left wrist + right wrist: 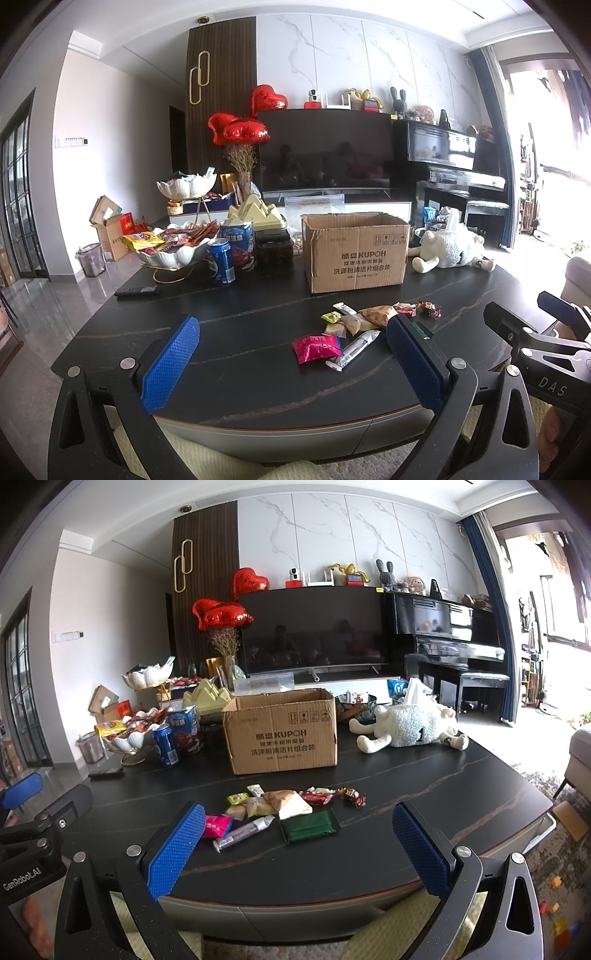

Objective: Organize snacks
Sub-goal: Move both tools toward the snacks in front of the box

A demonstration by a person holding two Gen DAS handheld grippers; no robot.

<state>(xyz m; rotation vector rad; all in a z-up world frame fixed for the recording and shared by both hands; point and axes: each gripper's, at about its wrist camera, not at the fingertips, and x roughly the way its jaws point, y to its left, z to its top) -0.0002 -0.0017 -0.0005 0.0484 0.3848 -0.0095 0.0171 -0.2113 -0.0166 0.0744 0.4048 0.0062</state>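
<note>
A dark stone-look table (424, 794) carries loose snack packets (284, 805) near its front edge. Behind them stands an open cardboard box (282, 734), with a blue can (165, 746) toward the left edge and a plush sheep (410, 725) toward the right

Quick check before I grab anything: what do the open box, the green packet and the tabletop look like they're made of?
Box: brown corrugated cardboard, matte, creased at one front corner, flaps open.
Green packet: probably plastic or foil film, going by its slight sheen and wrinkles.
Tabletop: dark stone or sintered slab, judging by its pale veins and satin finish; could be a printed surface.
</note>
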